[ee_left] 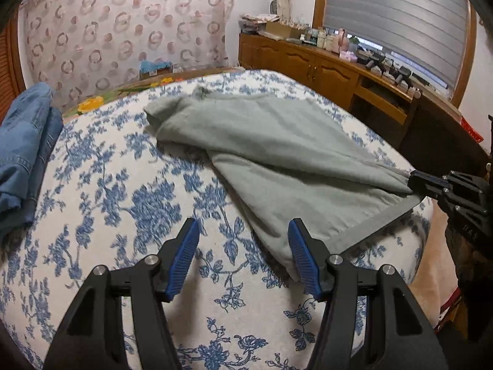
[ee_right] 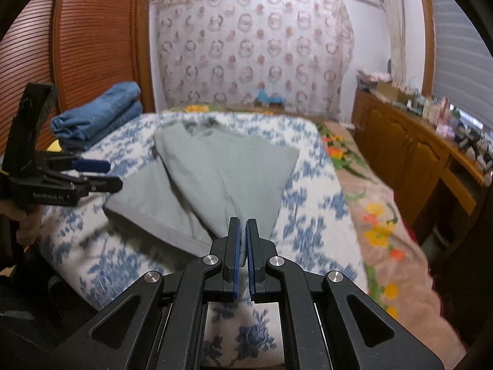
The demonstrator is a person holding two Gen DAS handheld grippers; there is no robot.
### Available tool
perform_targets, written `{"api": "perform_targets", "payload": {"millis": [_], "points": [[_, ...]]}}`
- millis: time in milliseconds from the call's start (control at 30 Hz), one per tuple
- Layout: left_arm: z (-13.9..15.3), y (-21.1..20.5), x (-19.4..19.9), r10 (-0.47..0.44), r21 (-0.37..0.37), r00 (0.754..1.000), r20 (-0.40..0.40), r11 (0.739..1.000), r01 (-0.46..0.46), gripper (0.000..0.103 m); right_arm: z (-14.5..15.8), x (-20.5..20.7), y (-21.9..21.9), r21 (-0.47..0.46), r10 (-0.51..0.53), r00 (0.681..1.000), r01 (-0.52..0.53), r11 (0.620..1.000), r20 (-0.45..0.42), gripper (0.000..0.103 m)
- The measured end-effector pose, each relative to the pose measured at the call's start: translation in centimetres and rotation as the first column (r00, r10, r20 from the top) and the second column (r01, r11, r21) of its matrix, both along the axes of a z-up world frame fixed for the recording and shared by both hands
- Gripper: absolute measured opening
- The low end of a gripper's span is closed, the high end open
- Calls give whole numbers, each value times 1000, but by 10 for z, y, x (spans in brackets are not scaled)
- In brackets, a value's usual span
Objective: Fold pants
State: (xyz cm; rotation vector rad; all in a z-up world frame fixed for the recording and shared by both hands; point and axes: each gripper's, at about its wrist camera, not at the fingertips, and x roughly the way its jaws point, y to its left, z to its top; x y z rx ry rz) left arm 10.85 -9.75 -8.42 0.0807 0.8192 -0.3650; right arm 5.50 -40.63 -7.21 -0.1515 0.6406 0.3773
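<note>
Our right gripper [ee_right: 242, 240] is clamped narrow on a bunched corner of the grey pants [ee_left: 277, 154], with cloth showing between its blue pads; from the left wrist view it sits at the near right edge of the bed [ee_left: 101, 185], drawing the fabric into a taut point. Our left gripper [ee_left: 243, 256] hangs wide and holds nothing, just above the bedspread, with its right finger beside the hem band at the pants' near edge.

The pants lie spread across the middle of the blue-flowered bedspread, already doubled over in part, with one layer crossing the other on a diagonal. A stack of folded denim [ee_left: 24, 154] sits well apart at the far left of the bed.

We judge the step in hand to be taking the second corner so both sides can be carried over together. To do it well, we should slide the left gripper onto the hem band at the free corner, catch every layer rather than only the top one, and match the right side's height so the fold line runs straight. Too much pull from the right would drag the whole garment toward the bed's edge.

Printed on the left gripper's body in the right wrist view is something like "GenRobot.AI 1"; the letters are small and soft, so we hold that reading loosely.
</note>
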Motion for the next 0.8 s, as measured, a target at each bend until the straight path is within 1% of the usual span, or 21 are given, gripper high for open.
{"api": "perform_targets", "payload": {"millis": [167,233,433,467,500,567,700,800], "points": [[-7,1,-2,3,6,1000,-18,1000,-3,60,-15,6,-4,5,-9,998,9,1000,-60,2],[-8,2,-2,7,5,1000,-20,1000,-7,59,-14,6,-6,13,-15,998,16,1000,-59,2],[-8,6,-3,17,-10,1000,-13,1000,-18,59,-3,7,-12,23,-38,998,39,999,-44,13],[-6,7,-4,21,-13,1000,-6,1000,-21,59,0,8,-14,23,-47,998,48,999,-41,17],[-3,9,-5,27,-19,1000,3,999,-27,59,2,11,-15,19,-53,998,54,998,-37,20],[3,12,-3,31,-25,999,18,999,-30,59,8,15,-16,12,-55,998,56,998,-26,21],[21,22,3,46,-10,997,64,999,-45,59,22,31,-8,2,-37,999,37,999,6,32],[31,30,12,59,-9,995,78,998,-59,59,30,49,1,-9,-26,1000,26,1000,0,32]]}}
